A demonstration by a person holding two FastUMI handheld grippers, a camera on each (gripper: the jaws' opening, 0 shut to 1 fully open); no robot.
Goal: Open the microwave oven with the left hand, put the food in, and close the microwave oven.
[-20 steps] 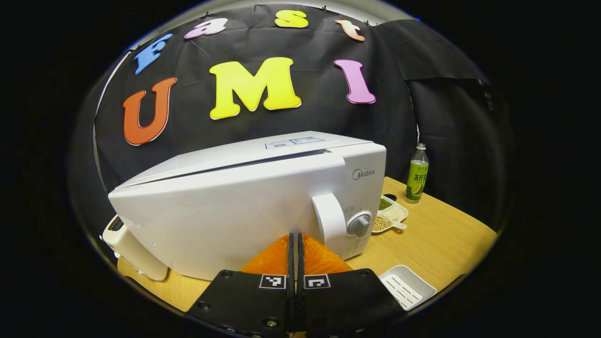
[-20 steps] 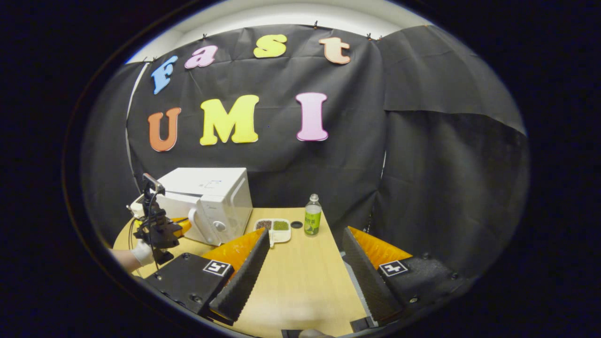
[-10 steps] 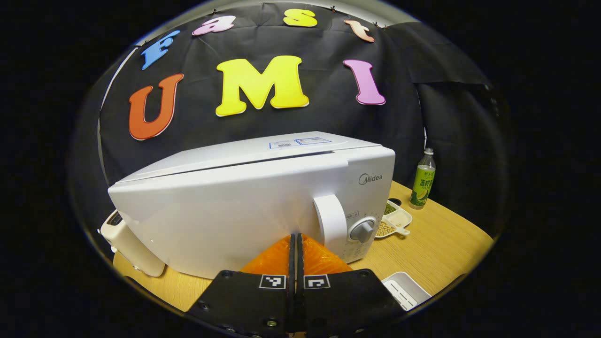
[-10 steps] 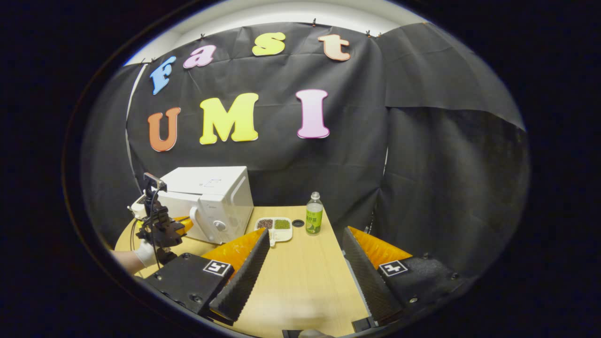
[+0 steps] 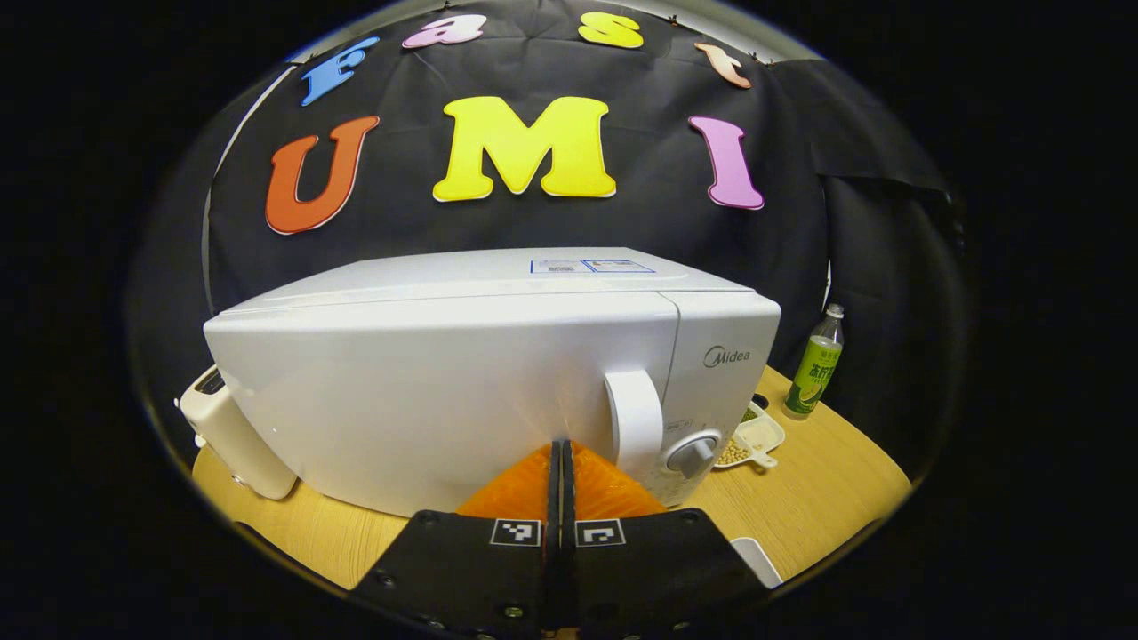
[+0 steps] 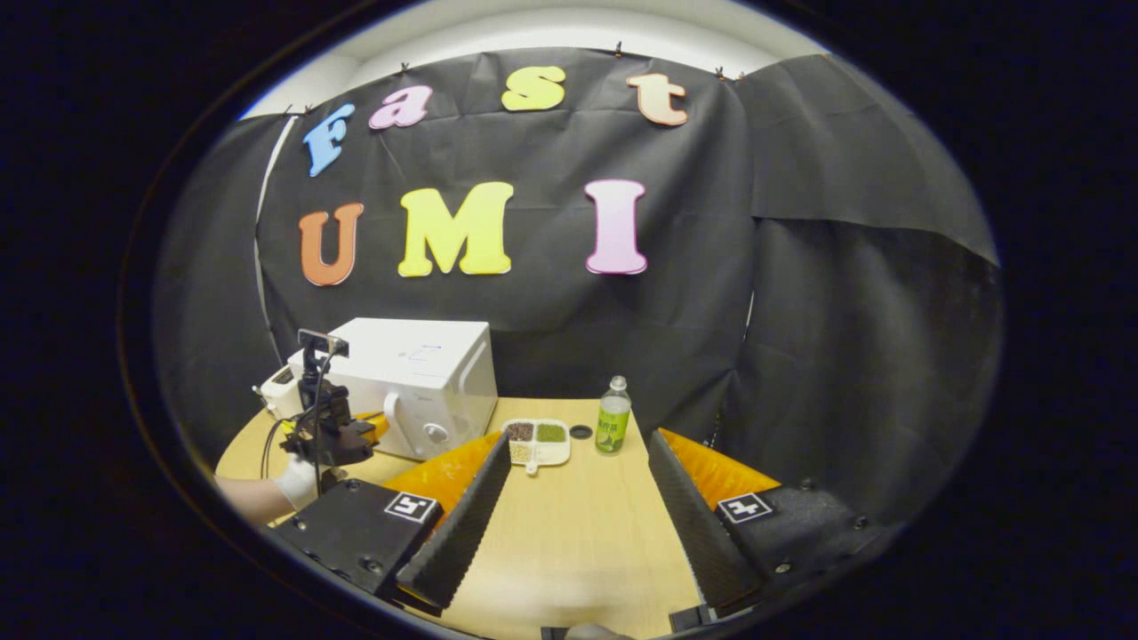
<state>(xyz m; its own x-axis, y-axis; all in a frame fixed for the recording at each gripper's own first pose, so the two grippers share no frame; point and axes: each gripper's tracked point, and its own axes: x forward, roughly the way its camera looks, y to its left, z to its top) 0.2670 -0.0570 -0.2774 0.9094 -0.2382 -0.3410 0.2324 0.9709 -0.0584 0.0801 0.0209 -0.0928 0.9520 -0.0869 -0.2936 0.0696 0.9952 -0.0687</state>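
Left gripper view: my left gripper (image 5: 560, 462), fingers together, faces the microwave oven (image 5: 462, 382), its stiff handle (image 5: 633, 418) at 1 o'clock, best hooked there; right gripper view: my right gripper (image 6: 578, 498), fingers apart, oven at 10 o'clock on the tabletop (image 6: 578, 533).

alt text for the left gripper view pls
A shut hand-held gripper points at the closed door of a white microwave on a wooden table. To the right stand a green bottle and a tray of beans.
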